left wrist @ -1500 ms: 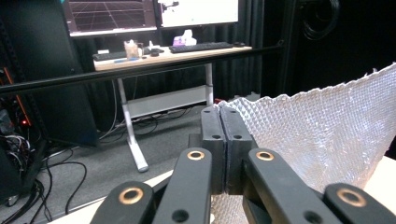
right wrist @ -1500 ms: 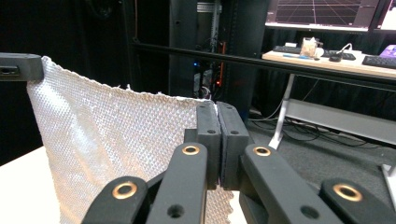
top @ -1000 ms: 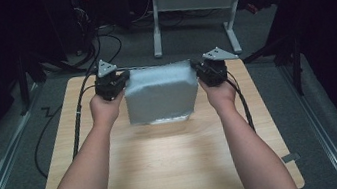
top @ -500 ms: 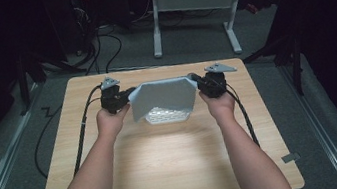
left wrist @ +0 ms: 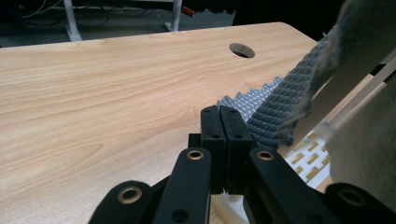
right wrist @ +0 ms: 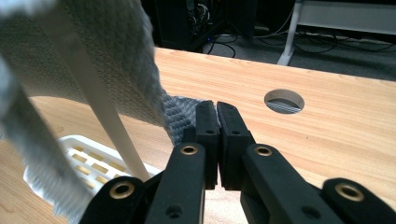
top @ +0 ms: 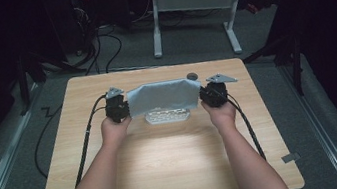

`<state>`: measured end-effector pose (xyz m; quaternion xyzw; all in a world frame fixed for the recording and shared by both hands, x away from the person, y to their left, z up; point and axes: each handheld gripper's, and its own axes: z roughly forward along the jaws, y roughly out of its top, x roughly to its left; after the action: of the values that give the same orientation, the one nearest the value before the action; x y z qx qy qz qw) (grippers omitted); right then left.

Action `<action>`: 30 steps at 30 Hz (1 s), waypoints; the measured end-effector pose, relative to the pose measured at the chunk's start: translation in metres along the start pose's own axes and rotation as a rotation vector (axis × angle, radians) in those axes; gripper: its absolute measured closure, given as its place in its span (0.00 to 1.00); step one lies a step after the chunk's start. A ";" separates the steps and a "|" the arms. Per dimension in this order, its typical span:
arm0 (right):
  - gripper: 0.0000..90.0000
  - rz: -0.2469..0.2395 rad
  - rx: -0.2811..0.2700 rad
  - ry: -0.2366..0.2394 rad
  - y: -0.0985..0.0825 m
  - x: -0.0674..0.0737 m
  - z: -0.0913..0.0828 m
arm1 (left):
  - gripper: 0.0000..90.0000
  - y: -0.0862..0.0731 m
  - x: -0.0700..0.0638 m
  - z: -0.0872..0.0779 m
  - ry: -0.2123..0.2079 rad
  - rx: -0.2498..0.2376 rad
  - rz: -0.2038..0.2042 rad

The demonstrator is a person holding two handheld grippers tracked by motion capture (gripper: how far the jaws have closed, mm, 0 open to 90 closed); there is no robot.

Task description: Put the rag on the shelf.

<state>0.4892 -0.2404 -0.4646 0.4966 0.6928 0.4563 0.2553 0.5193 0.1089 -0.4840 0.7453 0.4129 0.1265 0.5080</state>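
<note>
A grey knitted cloth (top: 159,96) is stretched between my two grippers, low over the far half of the wooden table (top: 167,165). My left gripper (top: 117,107) is shut on the cloth's left edge and my right gripper (top: 212,93) on its right edge. In the left gripper view the jaws (left wrist: 219,116) are pressed together, with the cloth (left wrist: 275,107) coming out past them. The right gripper view shows its jaws (right wrist: 217,112) closed on the cloth (right wrist: 180,112). A white slotted tray (top: 167,116) lies on the table under the cloth's lower edge.
A round cable hole (top: 192,76) sits in the table near its far edge, just behind the cloth. Cables trail from both grippers over the table's sides. A white desk frame (top: 191,20) stands on the floor beyond the table.
Both hands have come down and moved away from me, carrying the cloth lower. It faced up before; now it hangs upright over the white slotted tray.
</note>
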 end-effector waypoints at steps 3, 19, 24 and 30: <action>0.97 0.006 0.005 0.001 -0.005 -0.002 0.002 | 0.99 -0.002 0.000 -0.001 0.005 -0.006 -0.004; 0.81 0.017 -0.024 -0.040 0.004 -0.014 -0.015 | 0.69 0.004 0.018 -0.031 0.107 -0.069 -0.043; 0.80 0.000 -0.020 -0.061 0.005 -0.019 -0.027 | 0.66 0.000 0.030 -0.048 0.153 -0.079 -0.046; 0.77 -0.015 -0.030 -0.088 -0.003 -0.025 -0.044 | 0.65 -0.010 0.040 -0.067 0.191 -0.090 -0.065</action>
<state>0.4615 -0.2806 -0.4495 0.5070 0.6778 0.4424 0.2965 0.4985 0.1836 -0.4719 0.6923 0.4774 0.1989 0.5033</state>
